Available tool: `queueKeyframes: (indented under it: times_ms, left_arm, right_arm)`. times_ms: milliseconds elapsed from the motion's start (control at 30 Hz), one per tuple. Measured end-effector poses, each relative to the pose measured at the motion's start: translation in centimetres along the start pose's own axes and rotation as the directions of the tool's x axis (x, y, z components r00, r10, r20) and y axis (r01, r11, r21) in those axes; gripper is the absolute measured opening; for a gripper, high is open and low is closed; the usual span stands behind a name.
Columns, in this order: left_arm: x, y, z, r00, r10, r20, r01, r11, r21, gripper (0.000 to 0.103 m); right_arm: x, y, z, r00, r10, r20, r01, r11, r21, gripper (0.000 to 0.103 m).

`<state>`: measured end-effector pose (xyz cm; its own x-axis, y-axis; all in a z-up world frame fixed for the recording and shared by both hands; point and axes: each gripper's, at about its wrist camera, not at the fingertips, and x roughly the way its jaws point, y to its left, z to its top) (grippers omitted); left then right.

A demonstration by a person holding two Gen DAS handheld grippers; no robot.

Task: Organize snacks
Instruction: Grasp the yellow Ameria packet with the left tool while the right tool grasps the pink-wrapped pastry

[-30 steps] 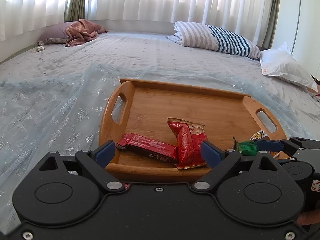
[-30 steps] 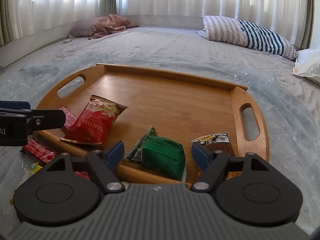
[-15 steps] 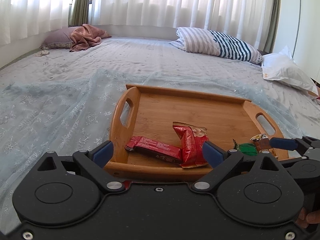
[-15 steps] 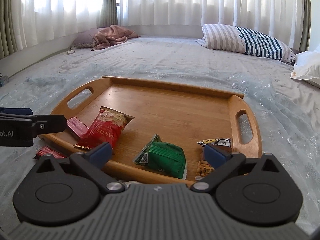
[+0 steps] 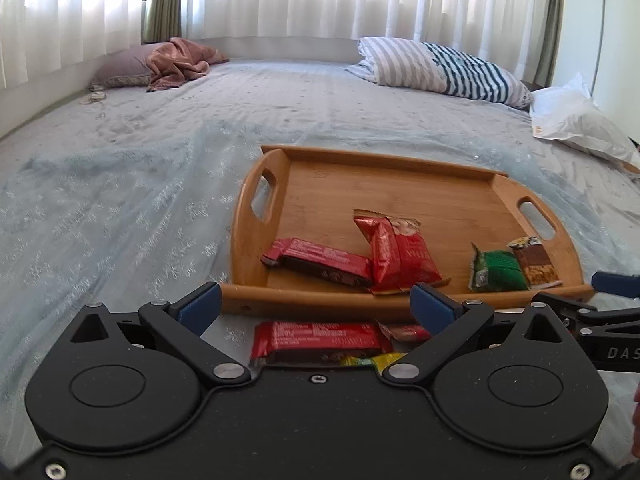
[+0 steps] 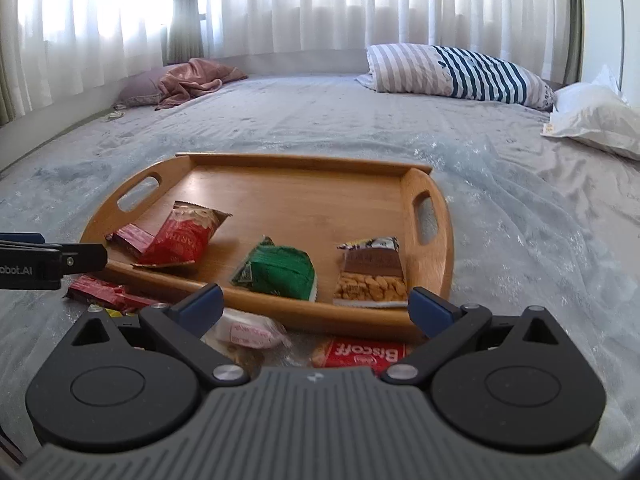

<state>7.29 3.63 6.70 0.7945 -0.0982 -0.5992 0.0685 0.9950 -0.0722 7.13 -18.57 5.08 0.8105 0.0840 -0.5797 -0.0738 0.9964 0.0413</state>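
Observation:
A wooden tray lies on the bed. In it are a dark red bar, a red snack bag, a green packet and a nut bar packet. On the bed before the tray lie a red bar, a white-pink packet and a red Biscoff packet. My left gripper is open above the red bar. My right gripper is open above the Biscoff and white packets.
A striped pillow and a white pillow lie at the far right of the bed. A pink blanket on a mauve pillow lies at the far left. Curtains hang behind the bed.
Both grippers have pulled back and up from the tray. The snacks on the bed in front of the tray have come into view between the fingers.

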Motion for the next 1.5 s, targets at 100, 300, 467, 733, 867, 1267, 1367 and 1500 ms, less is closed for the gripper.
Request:
queueKeyframes:
  times_ms: [100, 300, 467, 733, 867, 1267, 1367, 1500]
  left_arm:
    - [-0.5, 0.1, -0.5, 1.0, -0.016, -0.009, 0.016, 1.0, 0.014, 0.101]
    - [-1.0, -0.3, -1.5, 0.998, -0.049, -0.033, 0.05, 0.998, 0.034, 0.101]
    - [-1.3, -0.5, -2.1, 0.994, -0.094, -0.06, 0.094, 0.996, -0.003, 0.1]
    - [-1.6, -1.2, -3.1, 0.988, -0.129, -0.088, 0.129, 0.992, 0.001, 0.1]
    - [-1.5, -1.3, -3.6, 0.982, -0.154, -0.105, 0.153, 0.988, -0.017, 0.1]
    - [-0.9, -2.1, -3.9, 0.977, -0.174, -0.126, 0.173, 0.985, -0.02, 0.099]
    - [-0.8, -2.4, -4.0, 0.973, -0.189, -0.131, 0.189, 0.982, -0.014, 0.099]
    - [-0.5, -3.2, -4.1, 0.976, -0.171, -0.134, 0.175, 0.984, 0.017, 0.099]
  right_arm:
    - [-0.3, -0.8, -1.1, 0.999, 0.0, -0.032, 0.001, 0.999, 0.035, 0.103]
    - [-1.3, -0.6, -2.4, 0.999, 0.0, -0.053, 0.0, 1.0, 0.001, 0.103]
    - [-1.5, 0.2, -3.0, 0.997, 0.013, -0.071, -0.016, 0.999, -0.041, 0.103]
    - [-1.3, 1.5, -3.5, 0.995, 0.04, -0.094, -0.048, 0.995, -0.084, 0.093]
    - [-1.1, 1.5, -3.8, 0.992, 0.078, -0.103, -0.084, 0.995, -0.052, 0.088]
    - [-1.2, 0.6, -4.2, 0.995, 0.058, -0.077, -0.058, 0.998, 0.002, 0.063]
    - [-1.1, 0.8, -4.4, 0.996, 0.048, -0.074, -0.049, 0.999, -0.011, 0.063]
    - [-1.1, 0.7, -4.6, 0.997, 0.049, -0.065, -0.048, 0.999, 0.012, 0.064]
